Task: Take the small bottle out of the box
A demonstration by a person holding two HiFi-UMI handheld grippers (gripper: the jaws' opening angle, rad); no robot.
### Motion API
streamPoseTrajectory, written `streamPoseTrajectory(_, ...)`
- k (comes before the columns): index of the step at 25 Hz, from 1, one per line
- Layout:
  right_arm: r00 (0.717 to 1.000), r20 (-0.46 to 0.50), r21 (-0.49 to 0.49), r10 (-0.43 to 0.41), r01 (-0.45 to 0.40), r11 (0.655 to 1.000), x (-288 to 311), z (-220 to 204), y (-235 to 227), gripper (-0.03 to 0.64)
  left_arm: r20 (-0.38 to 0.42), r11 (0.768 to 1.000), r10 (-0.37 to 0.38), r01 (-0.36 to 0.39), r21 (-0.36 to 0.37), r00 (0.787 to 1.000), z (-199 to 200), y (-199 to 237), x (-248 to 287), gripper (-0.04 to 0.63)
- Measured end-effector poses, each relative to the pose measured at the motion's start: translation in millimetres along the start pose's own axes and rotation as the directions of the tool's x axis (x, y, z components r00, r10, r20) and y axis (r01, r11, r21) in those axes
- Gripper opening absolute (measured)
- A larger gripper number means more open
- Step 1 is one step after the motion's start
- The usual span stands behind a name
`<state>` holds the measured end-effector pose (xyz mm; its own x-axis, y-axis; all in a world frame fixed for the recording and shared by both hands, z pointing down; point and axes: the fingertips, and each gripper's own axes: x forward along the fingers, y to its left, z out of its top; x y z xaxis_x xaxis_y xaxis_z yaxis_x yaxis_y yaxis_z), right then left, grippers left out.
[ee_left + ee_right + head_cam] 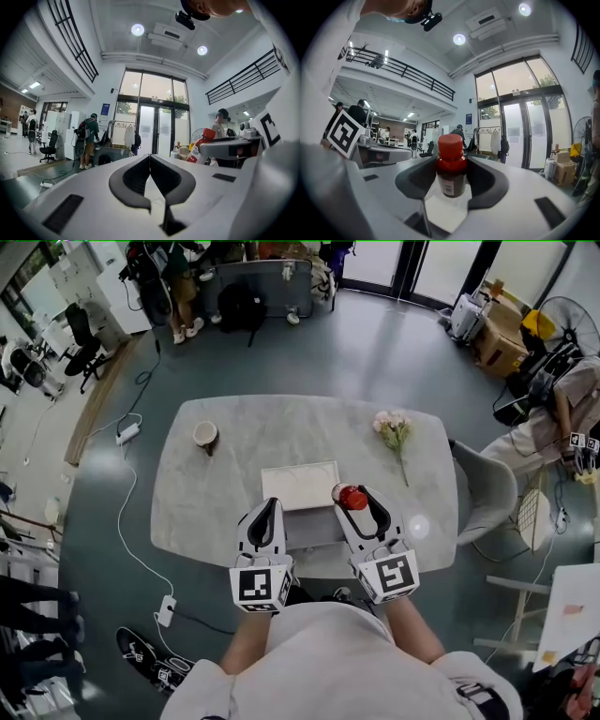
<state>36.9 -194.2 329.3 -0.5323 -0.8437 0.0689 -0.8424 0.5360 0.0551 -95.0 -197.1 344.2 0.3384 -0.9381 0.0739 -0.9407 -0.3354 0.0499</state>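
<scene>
Well, the grey table [234, 427] carries the white box [298, 486], and the bottle seems already out of it. So the danger now, I think, is a drop: the body is smooth and round, and a quick tilt could let it slip down onto the box. The left gripper [150, 161] has its jaws pressed together, with nothing between. The right gripper [451, 180] stands wide, pads clamped on the small bottle [451, 164], upright beside the box's right edge.
</scene>
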Motion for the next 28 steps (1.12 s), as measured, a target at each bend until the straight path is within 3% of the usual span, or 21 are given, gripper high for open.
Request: streamPoseTrajectory(28, 0.999, 0.046, -0.024, 0.017, -0.016, 1.000, 0.0, 7.5, -1.4, 0.213, -0.001, 1.000, 0.004, -0.004, 0.008, 1.000, 1.3, -5.8, -0.6, 0.024)
